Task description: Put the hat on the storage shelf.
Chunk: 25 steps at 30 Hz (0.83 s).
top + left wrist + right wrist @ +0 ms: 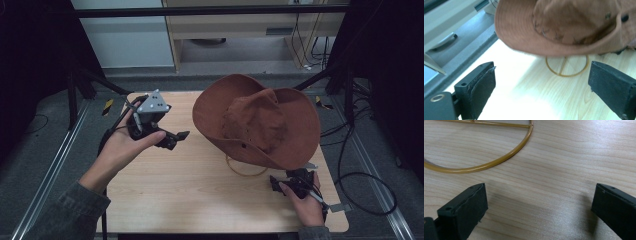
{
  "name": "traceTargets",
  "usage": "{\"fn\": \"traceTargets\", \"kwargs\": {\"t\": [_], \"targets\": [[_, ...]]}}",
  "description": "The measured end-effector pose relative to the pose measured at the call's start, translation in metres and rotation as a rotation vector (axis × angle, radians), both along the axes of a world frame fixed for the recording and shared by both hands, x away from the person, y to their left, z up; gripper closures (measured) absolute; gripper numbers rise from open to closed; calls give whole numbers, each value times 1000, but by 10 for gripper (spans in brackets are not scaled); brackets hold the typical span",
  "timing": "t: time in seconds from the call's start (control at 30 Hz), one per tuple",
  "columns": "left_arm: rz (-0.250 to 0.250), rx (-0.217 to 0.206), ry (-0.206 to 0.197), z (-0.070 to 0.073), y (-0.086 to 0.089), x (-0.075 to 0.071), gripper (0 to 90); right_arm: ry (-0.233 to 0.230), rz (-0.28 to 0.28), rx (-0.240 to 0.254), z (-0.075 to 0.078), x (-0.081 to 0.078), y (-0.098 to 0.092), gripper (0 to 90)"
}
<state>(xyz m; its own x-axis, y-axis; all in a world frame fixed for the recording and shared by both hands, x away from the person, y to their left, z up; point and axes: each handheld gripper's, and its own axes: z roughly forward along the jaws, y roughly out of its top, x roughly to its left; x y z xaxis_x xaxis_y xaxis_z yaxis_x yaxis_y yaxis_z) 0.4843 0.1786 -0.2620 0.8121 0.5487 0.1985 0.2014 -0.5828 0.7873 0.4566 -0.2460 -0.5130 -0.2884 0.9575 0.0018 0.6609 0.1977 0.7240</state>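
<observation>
High view: brown hat [257, 120] sits raised over the right half of the table [200, 185], toward the far edge, crown up and brim curled. A gold wire ring [245, 171] lies on the table under the brim's near edge (looks like the base of a stand, though the post is hidden by the hat). Left hand-held gripper [177, 137] is held in the left hand [122, 145] above the far-left part of the table, jaws pointing right toward the hat and apart, holding nothing. Grey three-cornered plate on top of it. Right hand-held gripper [280, 182] is in the right hand [306, 202] near the near-right corner, just below the hat brim and beside the ring; too small here to tell how its jaws stand.

Left gripper view: both black jaws spread wide, nothing between them, bare light wood below. Hat [574, 25] is ahead, across the top, brim overhanging the ring [567, 65]. The ring has a straight bar across it. The far table edge and grey floor are at the left.

Right gripper view: jaws spread wide, empty, low over the table [564, 170]. Arc of the gold ring [506, 156] lies on the wood ahead, upper left, clear of both jaws. Crossbar is visible at the top edge.
</observation>
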Motion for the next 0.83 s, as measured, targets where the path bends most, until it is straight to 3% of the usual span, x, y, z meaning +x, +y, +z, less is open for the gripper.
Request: {"fn": "traceTargets", "kwargs": {"t": [0.13,0.17,0.2,0.23,0.63,0.83], "targets": [[26,11,18,-31,11,-2,71,0,-2,0,0,0,0,4],[40,31,35,-50,16,-1,72,0,-2,0,0,0,0,4],[40,31,35,-50,16,-1,71,0,-2,0,0,0,0,4],[49,44,41,-59,18,-1,71,0,-3,0,0,0,0,4],[174,79,163,-176,55,4,74,0,-6,-2,0,0,0,4],[222,57,195,-206,71,4,74,-1,-7,-2,0,0,1,4]]}}
